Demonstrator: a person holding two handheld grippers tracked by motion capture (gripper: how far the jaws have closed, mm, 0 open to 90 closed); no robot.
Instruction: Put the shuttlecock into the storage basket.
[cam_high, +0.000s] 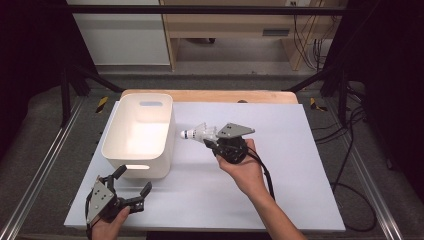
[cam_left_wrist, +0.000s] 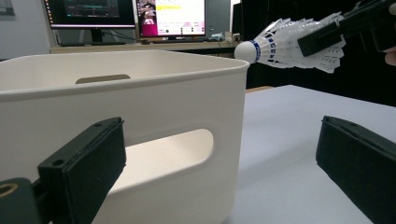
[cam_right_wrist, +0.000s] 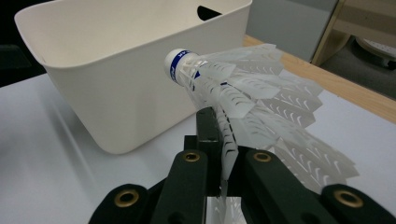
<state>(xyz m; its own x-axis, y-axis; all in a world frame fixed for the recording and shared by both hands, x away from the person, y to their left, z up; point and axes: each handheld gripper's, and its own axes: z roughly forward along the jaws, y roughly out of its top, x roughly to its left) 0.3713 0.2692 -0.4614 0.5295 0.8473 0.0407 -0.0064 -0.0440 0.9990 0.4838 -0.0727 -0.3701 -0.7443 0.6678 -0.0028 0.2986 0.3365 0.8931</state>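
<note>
- The right gripper was clamped on the skirt of a shuttlecock, held in the air just beside the right wall of the white bin, cork toward the bin.
- The left gripper rested near the bin's front corner, jaws standing wide apart with nothing between them.
- Judged step: carrying the shuttlecock over the rim. It would be done well by clearing the rim fully before letting go above the bin's hollow, with no added squeeze on the thin skirt.
- The shuttlecock had a white cork with a blue band and a translucent white, ribbed plastic skirt, pinched flat at the jaws.
</note>
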